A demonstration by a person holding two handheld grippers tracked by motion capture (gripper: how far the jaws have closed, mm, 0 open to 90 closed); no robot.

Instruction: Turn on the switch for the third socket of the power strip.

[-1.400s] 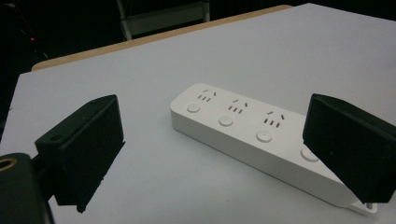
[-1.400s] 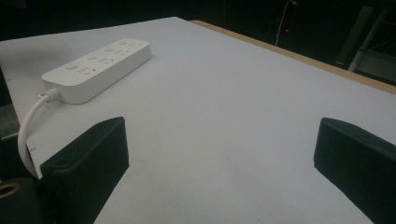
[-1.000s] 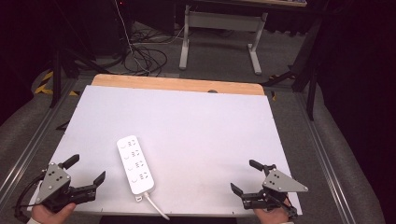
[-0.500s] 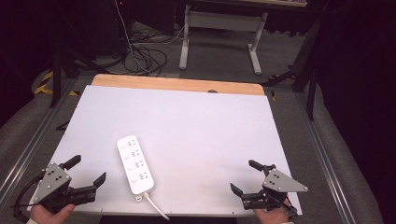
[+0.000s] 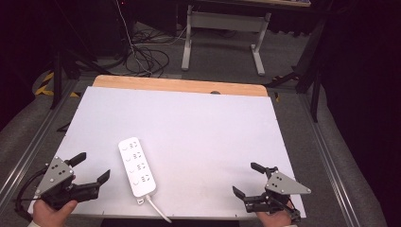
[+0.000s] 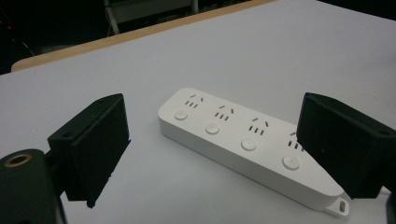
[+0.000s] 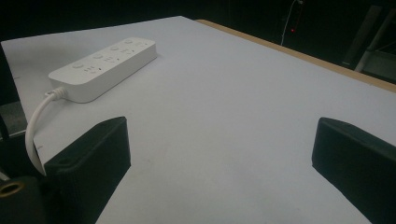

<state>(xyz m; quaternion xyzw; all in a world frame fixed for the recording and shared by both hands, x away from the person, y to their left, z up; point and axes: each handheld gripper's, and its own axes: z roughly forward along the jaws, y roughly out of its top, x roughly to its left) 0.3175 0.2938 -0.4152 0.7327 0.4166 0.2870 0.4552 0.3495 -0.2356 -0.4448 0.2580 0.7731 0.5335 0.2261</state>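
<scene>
Both grippers, left (image 5: pixel 91 166) and right (image 5: pixel 247 179), hover with jaws spread and empty at the table's (image 5: pixel 198 123) near corners, barely shifted over the last second (no start yet), the strip (image 5: pixel 136 166) lying untouched just right of the left one.

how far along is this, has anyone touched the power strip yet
Nothing looks done. The white power strip lies flat on the table, its cord trailing off the near edge. Left gripper is open beside it, pointed at it; right gripper is open, apart at the near right. Neither holds anything, so any grasp is still ahead.
</scene>
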